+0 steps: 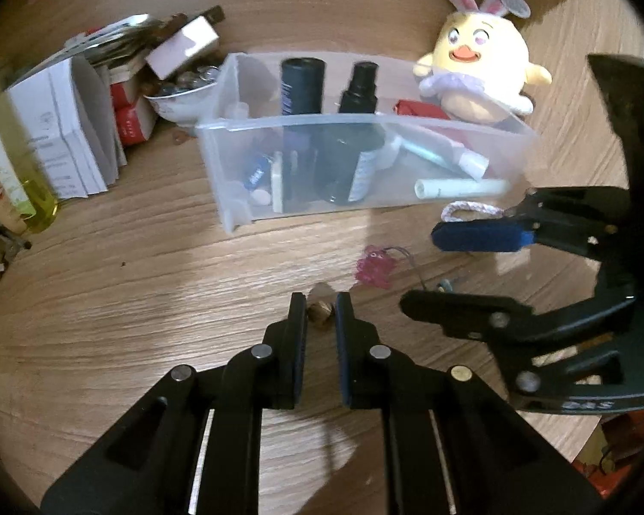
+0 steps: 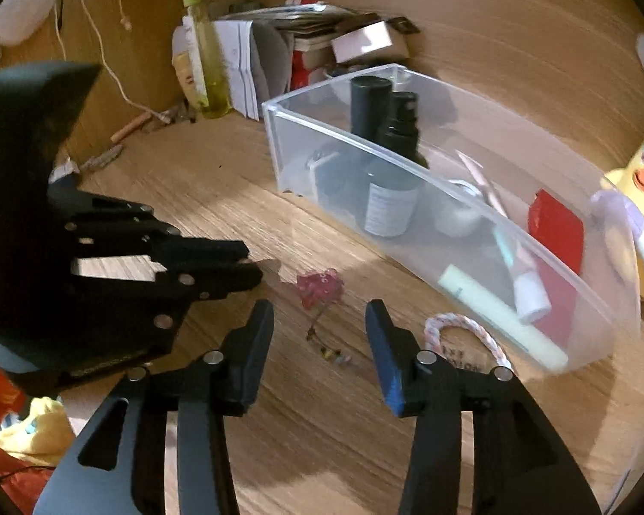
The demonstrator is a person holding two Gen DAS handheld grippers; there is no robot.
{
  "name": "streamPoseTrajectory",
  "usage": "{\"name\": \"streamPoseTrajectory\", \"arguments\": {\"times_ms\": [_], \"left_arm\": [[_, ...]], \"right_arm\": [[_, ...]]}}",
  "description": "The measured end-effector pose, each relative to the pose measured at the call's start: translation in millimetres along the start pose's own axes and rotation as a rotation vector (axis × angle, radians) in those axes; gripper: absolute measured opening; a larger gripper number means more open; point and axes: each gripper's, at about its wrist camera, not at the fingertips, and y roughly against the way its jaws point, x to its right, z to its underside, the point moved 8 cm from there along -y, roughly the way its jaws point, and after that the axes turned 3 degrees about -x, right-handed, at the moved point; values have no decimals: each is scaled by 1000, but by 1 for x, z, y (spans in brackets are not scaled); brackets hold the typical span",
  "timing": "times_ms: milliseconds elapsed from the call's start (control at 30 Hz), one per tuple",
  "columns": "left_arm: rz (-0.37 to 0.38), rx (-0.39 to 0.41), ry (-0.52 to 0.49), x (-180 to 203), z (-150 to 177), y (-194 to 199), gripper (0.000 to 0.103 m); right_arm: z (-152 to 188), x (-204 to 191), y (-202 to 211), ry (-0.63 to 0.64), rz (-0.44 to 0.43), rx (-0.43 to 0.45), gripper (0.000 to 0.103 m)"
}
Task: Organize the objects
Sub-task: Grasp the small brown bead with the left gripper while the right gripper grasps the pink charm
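1. Brass-coloured nub (image 1: 320, 315), small and knurled-looking, on the tabletop (image 1: 150, 300) between the pads of the left tongs (image 1: 320, 310); closed right down on it, pads apparently pressing its sides. Likely hard, light and rounded, so prone to roll or squirt out; best pinched across the middle.
2. Right tongs (image 2: 320, 322) partly open, holding nothing, poised over bare wood just beside a crumpled pink charm (image 2: 320, 287) on a thin beaded cord; soft, flimsy, easiest taken by the pink body.
3. White twisted rope loop (image 2: 468, 334) close by, limp and light.
4. Clear plastic bin (image 1: 219, 128) beyond, stiff and thin-walled, smooth; holds dark cylindrical bottles (image 1: 302, 86), white tubes (image 1: 459, 188), something red.
5. Yellow plush chick with rabbit ears (image 1: 481, 64) behind the bin, soft.
6. Stacked booklets (image 1: 60, 128), a tall yellow-green bottle (image 2: 208, 64) and a metal bowl (image 1: 180, 101) at the far side.
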Motion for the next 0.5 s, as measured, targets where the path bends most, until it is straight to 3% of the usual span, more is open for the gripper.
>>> {"name": "streamPoseTrajectory", "arguments": {"times_ms": [200,333,500], "left_arm": [[23,40,56,-15,-1,12,12],[40,53,73,-17,-2,14,12],[30,67,75,-16,-3,17,12]], "right_arm": [[-7,2,-20,-16,-4,-41,40],[-10,-1,-25,7,34,-37,20],[-13,-4,-24,27,57,-23,19]]}}
